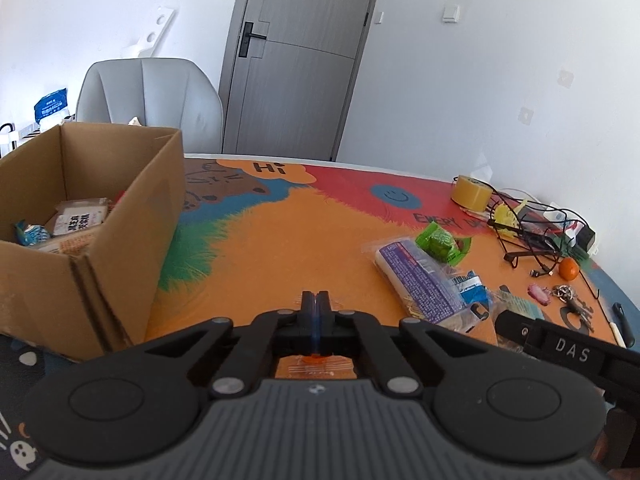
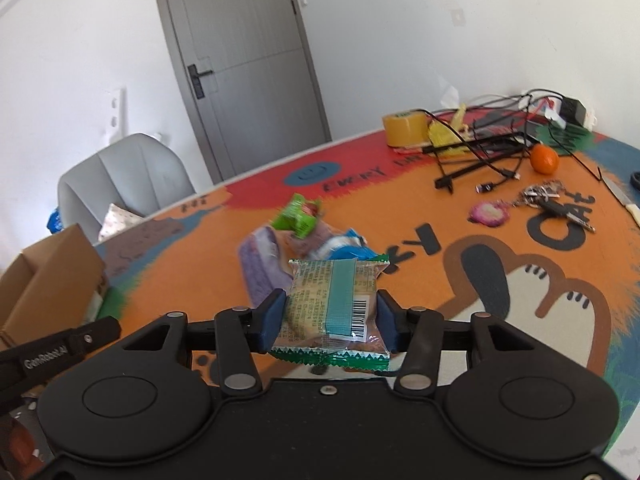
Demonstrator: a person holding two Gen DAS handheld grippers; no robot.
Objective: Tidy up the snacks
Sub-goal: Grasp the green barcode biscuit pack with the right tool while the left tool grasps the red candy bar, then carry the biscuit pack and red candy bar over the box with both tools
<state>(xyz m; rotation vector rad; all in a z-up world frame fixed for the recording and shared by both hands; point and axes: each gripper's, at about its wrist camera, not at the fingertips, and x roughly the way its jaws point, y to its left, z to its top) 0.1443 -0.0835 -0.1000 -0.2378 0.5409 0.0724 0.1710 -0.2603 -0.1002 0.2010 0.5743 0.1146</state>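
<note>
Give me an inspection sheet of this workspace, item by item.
Surface: cartoon-print table mat.
Job's things: cardboard box with snacks inside; green snack, purple packet, blue packet loose on mat.
Clutter: tape roll, orange, keys.
Grippers: left gripper shut on an orange packet's edge; right gripper clamps green-edged snack pack.
Cables: black tangle.
Surroundings: grey chair, door.

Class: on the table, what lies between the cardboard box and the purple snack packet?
Nothing: in the left wrist view, only bare mat stretches between the cardboard box and the purple snack packet.
</note>
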